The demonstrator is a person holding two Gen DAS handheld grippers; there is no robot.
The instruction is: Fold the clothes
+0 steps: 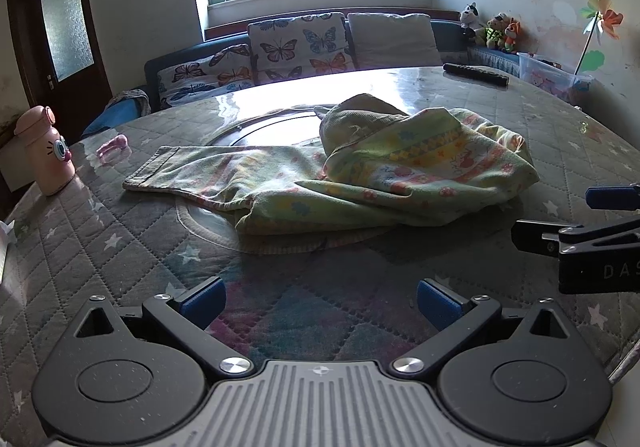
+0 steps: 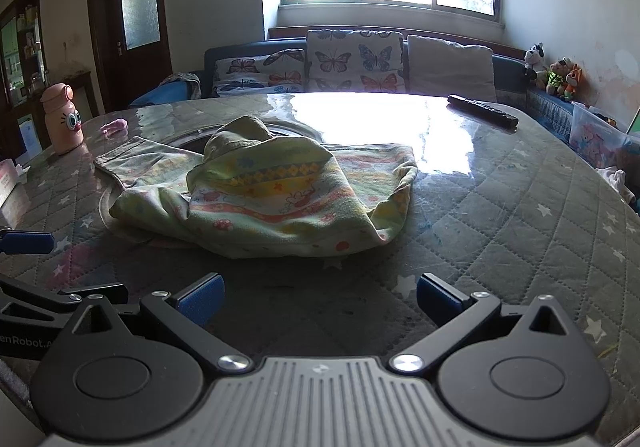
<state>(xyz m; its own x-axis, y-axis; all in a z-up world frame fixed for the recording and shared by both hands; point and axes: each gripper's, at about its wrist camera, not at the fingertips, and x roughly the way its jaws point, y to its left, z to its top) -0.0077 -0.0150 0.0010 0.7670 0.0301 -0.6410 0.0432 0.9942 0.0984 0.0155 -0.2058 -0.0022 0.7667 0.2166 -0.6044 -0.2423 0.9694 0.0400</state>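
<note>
A crumpled pale-green garment (image 1: 360,171) with a coloured print lies in a heap in the middle of the round table (image 1: 120,247), one leg or sleeve stretched out to the left. The right wrist view shows the same garment (image 2: 280,191) bunched ahead. My left gripper (image 1: 320,303) hovers over the near table edge, open and empty, short of the cloth. My right gripper (image 2: 318,299) is also open and empty, a little in front of the heap. Its fingers (image 1: 580,231) show at the right edge of the left wrist view.
A pink bottle (image 1: 44,151) stands at the table's left, a small pink item (image 1: 114,147) near it. A black remote (image 1: 476,74) lies at the far right. A sofa with butterfly cushions (image 1: 296,43) and a plastic bin (image 1: 552,75) sit behind the table.
</note>
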